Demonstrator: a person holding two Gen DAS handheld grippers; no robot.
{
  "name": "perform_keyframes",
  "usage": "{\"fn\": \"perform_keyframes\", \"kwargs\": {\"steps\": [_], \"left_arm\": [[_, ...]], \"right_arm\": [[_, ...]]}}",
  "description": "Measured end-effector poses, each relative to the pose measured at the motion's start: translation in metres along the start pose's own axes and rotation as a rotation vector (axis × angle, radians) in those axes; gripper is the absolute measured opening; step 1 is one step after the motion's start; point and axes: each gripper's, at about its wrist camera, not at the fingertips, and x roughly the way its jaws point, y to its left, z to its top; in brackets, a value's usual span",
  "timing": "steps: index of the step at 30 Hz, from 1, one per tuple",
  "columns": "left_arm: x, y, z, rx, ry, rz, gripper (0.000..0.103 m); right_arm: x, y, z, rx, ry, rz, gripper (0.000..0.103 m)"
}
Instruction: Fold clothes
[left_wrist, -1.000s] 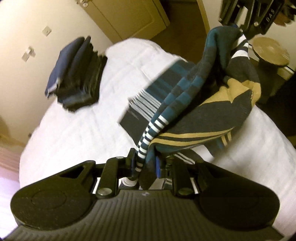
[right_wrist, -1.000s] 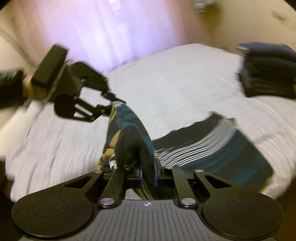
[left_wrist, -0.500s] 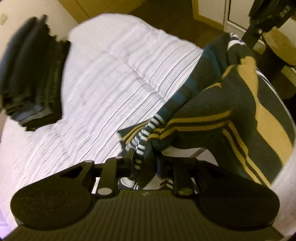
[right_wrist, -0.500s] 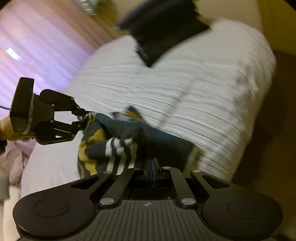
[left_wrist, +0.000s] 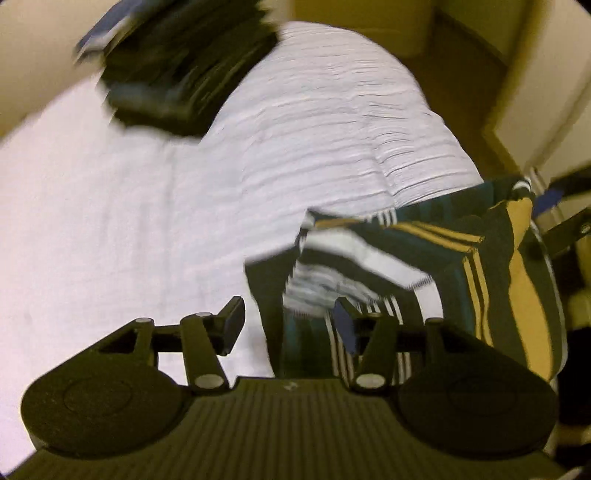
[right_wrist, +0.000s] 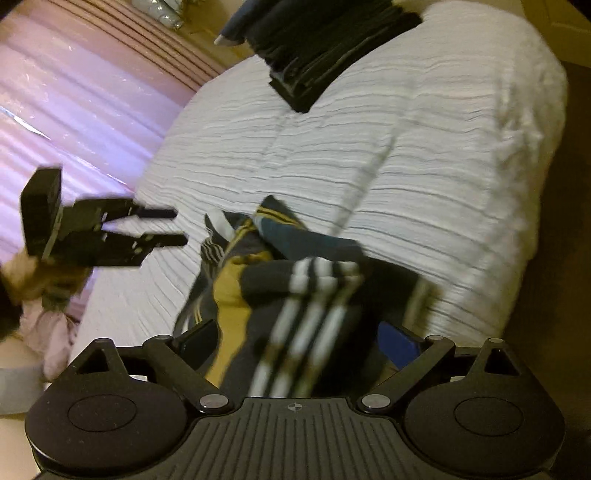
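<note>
The dark knit garment with teal, mustard and white stripes lies crumpled on the white ribbed bedspread. It sits directly ahead of the right hand-held gripper, its length running between the two grippers. The left hand-held gripper is just beside its far end. Both sets of jaws are opening, cloth loose between them.

white ribbed bedspread, pink curtain, brown floor.

Left tool opening; right tool opening (wide)
</note>
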Motion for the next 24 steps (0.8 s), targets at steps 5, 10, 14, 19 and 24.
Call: {"fn": "perform_keyframes", "kwargs": {"steps": [5, 10, 14, 19, 24], "left_arm": [[-0.001, -0.018, -0.021, -0.078, 0.000, -0.054, 0.048], [0.001, -0.051, -0.021, -0.085, -0.031, -0.100, 0.048], [0.021, -0.068, -0.023, -0.084, 0.009, -0.098, 0.048], [0.022, -0.079, -0.024, -0.078, 0.015, -0.082, 0.048], [0.015, -0.087, -0.023, -0.080, 0.004, -0.084, 0.047]], "right_arm": [[0.031, -0.017, 0.005, 0.114, 0.048, -0.001, 0.036], [-0.004, -0.008, 0.017, 0.140, 0.024, 0.016, 0.018], [0.000, -0.030, 0.010, 0.219, 0.032, -0.041, 0.018], [0.009, -0.052, 0.007, 0.273, 0.059, -0.053, 0.018], [0.000, -0.049, 0.011, 0.248, 0.081, -0.038, 0.019]]}}
